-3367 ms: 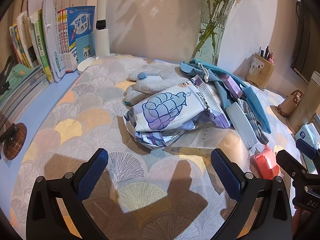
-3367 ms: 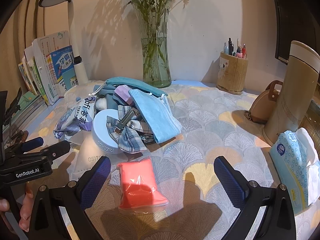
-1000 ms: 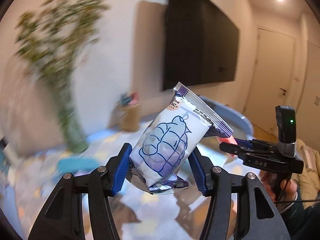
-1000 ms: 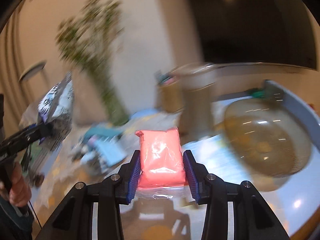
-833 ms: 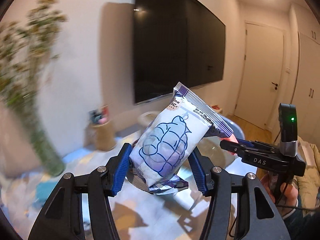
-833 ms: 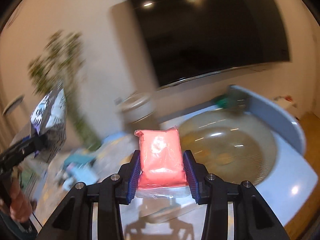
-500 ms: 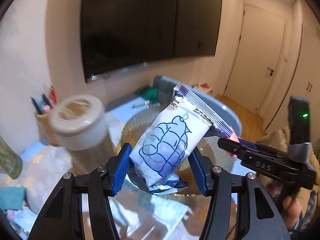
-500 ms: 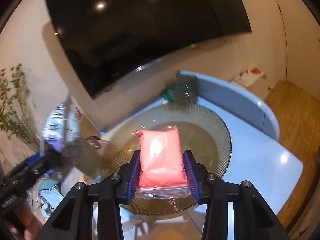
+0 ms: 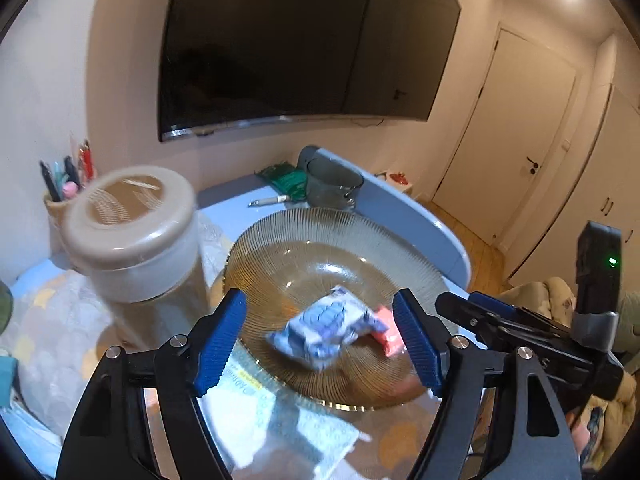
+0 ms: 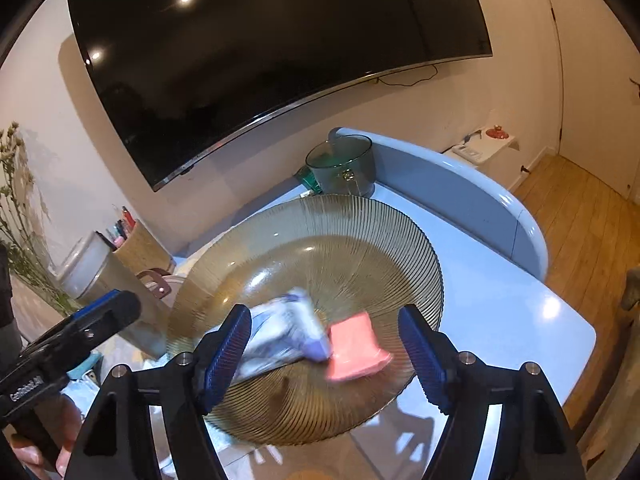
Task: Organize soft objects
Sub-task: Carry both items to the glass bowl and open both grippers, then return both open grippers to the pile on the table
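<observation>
A large ribbed amber glass bowl (image 9: 304, 232) (image 10: 384, 232) sits on the blue table. A white-and-purple soft pack (image 9: 326, 326) (image 10: 280, 336) lies in the bowl, motion-blurred. A pink soft pack (image 9: 389, 336) (image 10: 354, 346) lies beside it on its right, touching it. My left gripper (image 9: 324, 340) is open and empty above the bowl's near side. My right gripper (image 10: 326, 350) is open and empty above both packs; it also shows at the right of the left wrist view (image 9: 520, 328).
A beige thermos (image 9: 132, 228) stands just left of the bowl, with a pen holder (image 9: 60, 196) behind it. A grey glass pot (image 10: 342, 164) and a green packet (image 9: 286, 180) lie behind the bowl. A tissue pack (image 9: 276, 412) lies at the bowl's near edge. The table edge and wooden floor are to the right.
Both grippers have opened. The white-and-purple pack and the pink pack have dropped from the jaws into the amber bowl.
</observation>
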`<state>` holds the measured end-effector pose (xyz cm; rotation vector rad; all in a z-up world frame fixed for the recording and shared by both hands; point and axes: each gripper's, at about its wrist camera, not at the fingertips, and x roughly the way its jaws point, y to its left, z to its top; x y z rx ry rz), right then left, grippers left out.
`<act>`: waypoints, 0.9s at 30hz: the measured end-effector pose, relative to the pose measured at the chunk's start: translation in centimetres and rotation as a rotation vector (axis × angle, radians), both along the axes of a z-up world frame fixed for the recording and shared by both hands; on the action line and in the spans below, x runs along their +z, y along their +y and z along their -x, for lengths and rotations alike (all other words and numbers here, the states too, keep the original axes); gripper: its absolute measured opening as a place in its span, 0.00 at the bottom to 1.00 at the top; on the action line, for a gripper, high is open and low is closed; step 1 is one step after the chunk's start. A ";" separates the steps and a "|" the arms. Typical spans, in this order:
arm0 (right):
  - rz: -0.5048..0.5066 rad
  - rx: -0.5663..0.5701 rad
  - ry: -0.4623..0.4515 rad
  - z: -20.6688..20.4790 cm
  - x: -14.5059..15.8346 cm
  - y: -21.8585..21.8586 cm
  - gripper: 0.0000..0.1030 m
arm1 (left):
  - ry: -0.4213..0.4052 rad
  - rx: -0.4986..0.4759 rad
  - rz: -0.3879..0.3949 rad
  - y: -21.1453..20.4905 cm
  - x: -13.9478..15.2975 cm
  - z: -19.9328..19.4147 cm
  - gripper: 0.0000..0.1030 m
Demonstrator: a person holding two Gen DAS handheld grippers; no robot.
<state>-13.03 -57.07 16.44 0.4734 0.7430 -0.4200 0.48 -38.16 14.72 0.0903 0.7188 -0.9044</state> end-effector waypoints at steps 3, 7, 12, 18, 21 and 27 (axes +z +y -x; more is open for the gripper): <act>0.006 0.004 -0.014 0.7 0.7 0.9 0.72 | -0.058 0.023 -0.002 2.7 1.3 1.5 0.72; 0.030 0.050 -0.035 1.0 1.9 3.7 0.72 | -0.088 0.075 0.014 7.1 2.6 2.9 0.72; 0.053 0.150 -0.064 0.9 3.1 8.8 0.72 | -0.123 0.197 0.045 15.1 3.8 4.9 0.72; 0.075 0.312 -0.095 -0.5 3.4 16.9 0.72 | -0.168 0.395 0.051 25.6 3.7 7.6 0.88; 0.070 0.388 -0.095 -1.7 2.5 20.9 0.73 | -0.153 0.501 0.036 30.9 2.5 8.7 0.88; 0.047 0.573 -0.079 -3.8 -0.7 29.6 0.73 | -0.101 0.728 -0.052 38.8 -2.6 8.8 0.88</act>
